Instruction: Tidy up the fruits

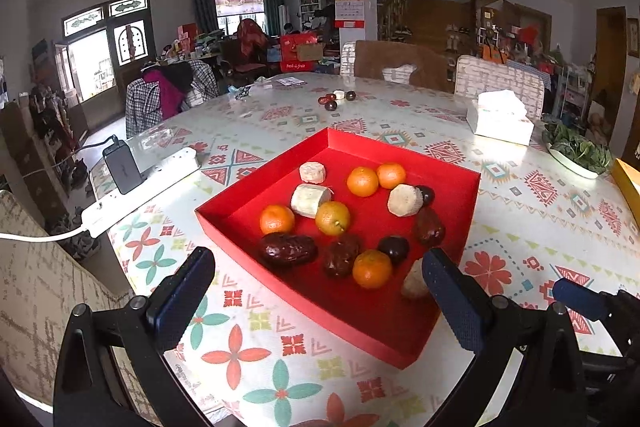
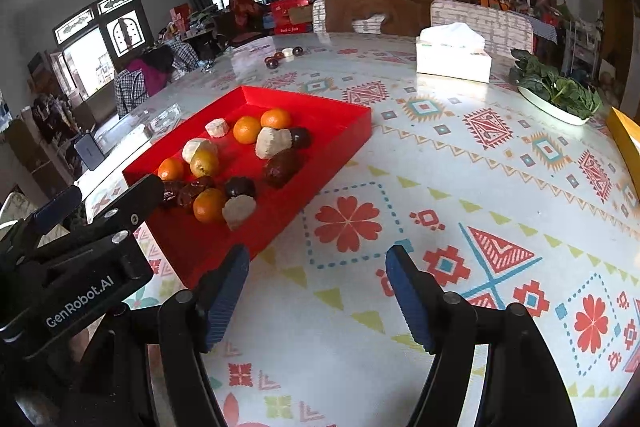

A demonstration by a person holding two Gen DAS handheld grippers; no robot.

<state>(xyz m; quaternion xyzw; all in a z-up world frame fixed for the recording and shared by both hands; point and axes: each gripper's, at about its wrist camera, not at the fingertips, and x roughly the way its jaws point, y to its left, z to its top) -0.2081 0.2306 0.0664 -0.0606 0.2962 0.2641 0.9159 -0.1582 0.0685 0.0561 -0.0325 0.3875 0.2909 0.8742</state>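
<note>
The left gripper [image 1: 318, 291], jaws spread and empty, is approaching the red tray [image 1: 224, 223]; it should straddle one orange [image 1: 372, 269] squarely.

Tray [image 1: 448, 187] on table [image 1: 520, 227], near its front edge; oranges [image 1: 362, 181], dates [image 1: 288, 247] and banana pieces [image 1: 310, 200] inside. Tissue box [image 1: 500, 123] behind right. Power strip [image 1: 140, 187] left.

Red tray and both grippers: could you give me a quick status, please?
Left gripper open, empty. Right gripper open, empty. Mixed fruit loose in red tray. Nothing blocking.
</note>
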